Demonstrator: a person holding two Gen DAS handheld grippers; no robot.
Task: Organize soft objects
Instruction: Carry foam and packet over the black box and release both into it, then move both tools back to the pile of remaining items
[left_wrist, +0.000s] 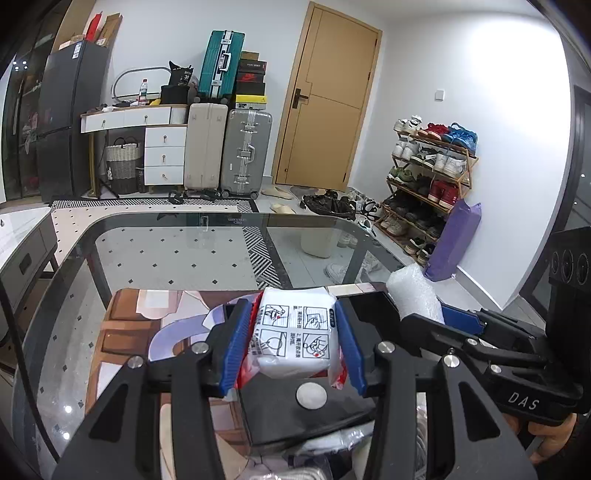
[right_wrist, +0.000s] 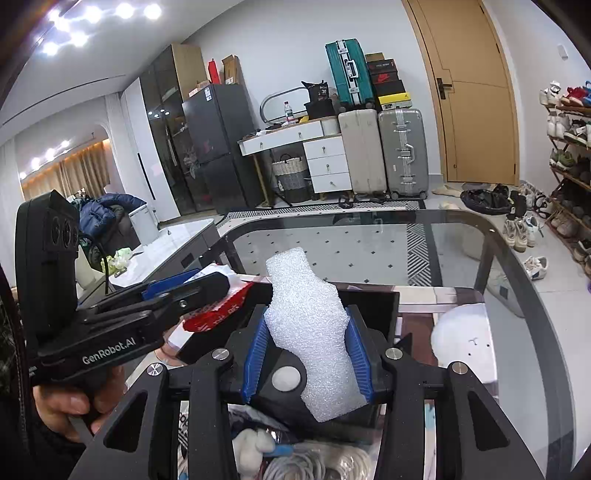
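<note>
I take the black box (left_wrist: 314, 413) as the reference for all positions. My left claw (left_wrist: 293, 343) is clamped on a white tissue pack (left_wrist: 295, 332), with both blue pads pressing its short sides; the pack hangs directly above the box's open interior, toward its left half. The printed face of the pack is turned up toward the camera, and its red-and-white wrapper edge trails below the pads. My right claw (right_wrist: 308, 350) is clamped on a white foam piece (right_wrist: 310, 325), held at its narrow waist. The foam's long axis runs forward along the pads, so its far end projects past the box's rear wall (right_wrist: 369, 306) while its near end sits over the box floor. The two claws stand side by side above the box, the left one to the left of the right one, near each other but apart. Both items are already over the box, so I judge that neither hand has an advantage in reach. The deciding relation is vertical: each item lies above the box floor, not on it. The foam should be drawn back or tipped down before release, otherwise its far end may catch on the rear wall. A white round plush (right_wrist: 465, 339) rests on the tabletop (right_wrist: 332, 243) just right of the box, not yet collected.
</note>
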